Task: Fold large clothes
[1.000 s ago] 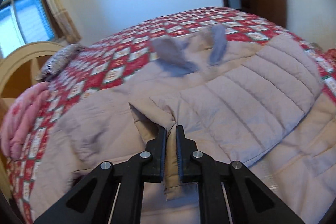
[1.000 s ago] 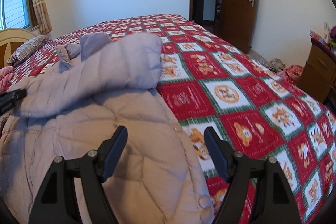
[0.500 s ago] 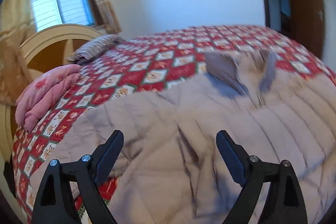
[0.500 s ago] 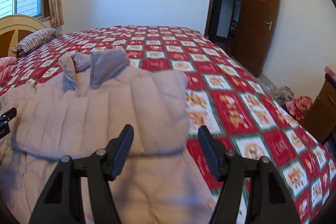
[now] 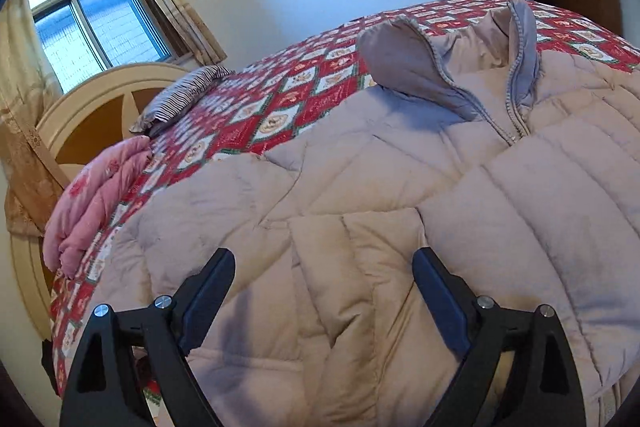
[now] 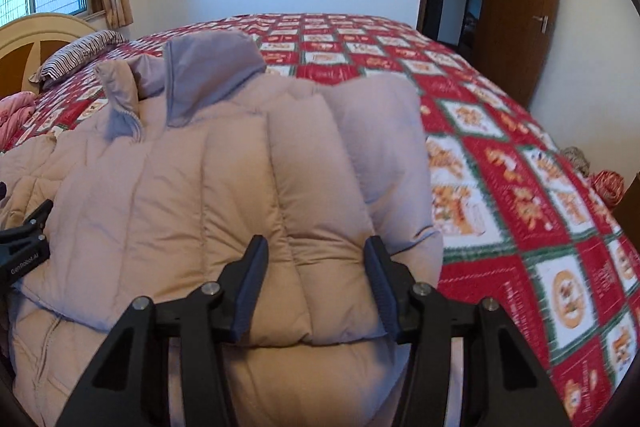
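Since a second ago your left gripper (image 5: 323, 291) has let go of the hem and its jaws stand wide open; your right gripper (image 6: 316, 281) has been closing around the folded sleeve, pads not clearly pressing. The puffer jacket (image 5: 460, 187) lies on the bed (image 6: 520, 187): soft, light, slippery, springy, so grab seams or hem. No containers.

left tool (image 5: 323, 301): jaws wide apart | right tool (image 6: 316, 281): jaws closing (narrower gap), angled down

Matt quilted jacket (image 5: 400, 195) (puffy cloth)
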Demonstrator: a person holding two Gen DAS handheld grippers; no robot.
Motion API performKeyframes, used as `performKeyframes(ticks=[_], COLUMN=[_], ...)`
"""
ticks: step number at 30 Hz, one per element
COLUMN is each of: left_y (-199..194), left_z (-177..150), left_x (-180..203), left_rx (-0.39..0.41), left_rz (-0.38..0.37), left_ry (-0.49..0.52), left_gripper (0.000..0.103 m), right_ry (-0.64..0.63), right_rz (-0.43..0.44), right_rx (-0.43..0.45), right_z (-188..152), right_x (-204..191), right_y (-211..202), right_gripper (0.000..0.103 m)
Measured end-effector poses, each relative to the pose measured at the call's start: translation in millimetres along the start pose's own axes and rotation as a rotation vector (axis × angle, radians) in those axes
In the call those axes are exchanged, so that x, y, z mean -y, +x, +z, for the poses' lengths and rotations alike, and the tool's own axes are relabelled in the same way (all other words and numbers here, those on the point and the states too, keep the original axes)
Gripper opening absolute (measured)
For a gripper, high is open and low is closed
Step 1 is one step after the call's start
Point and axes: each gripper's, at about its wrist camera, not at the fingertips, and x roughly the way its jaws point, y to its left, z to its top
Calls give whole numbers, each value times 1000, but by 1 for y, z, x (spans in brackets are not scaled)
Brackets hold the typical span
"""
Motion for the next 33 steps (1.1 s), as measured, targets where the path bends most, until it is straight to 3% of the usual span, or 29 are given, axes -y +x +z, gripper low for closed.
performKeyframes(ticks=[6,11,18,22,23,25,27,30,33], left_y=[9,21,20,-16,-23,-22,-12,9,8], left_z=[1,1,6,7,5,1,-6,-19,-19], left_x=[0,-13,-18,-59,-67,-68,-61,-54,-56], left_rx=[-25,-57,-77,4,25,26,10,-43,-42], left_rz=[-19,-88,-122,-138,-141,-120,-73,-73,-96], left_ry=[-18,-79,-86,-154,-160,-132,-80,-60,-67], left_gripper=[96,101,102,102,102,102,102,102,102], right_ry=[9,5,-2,2,27,63,41,-43,-103], right_rz=[-19,-71,-71,-63,-55,-18,31,70,28], right_rx=[-25,-31,-49,-54,-31,21,34,-14,-97], right_z=[-3,-5,-5,1,4,7,10,5,-12], right_x=[-4,-16,-15,-13,-12,-19,-39,-72,-86], right_y=[5,5,11,-2,-14,-32,-39,-28,5], right_gripper=[54,54,54,58,65,74,74,74,74])
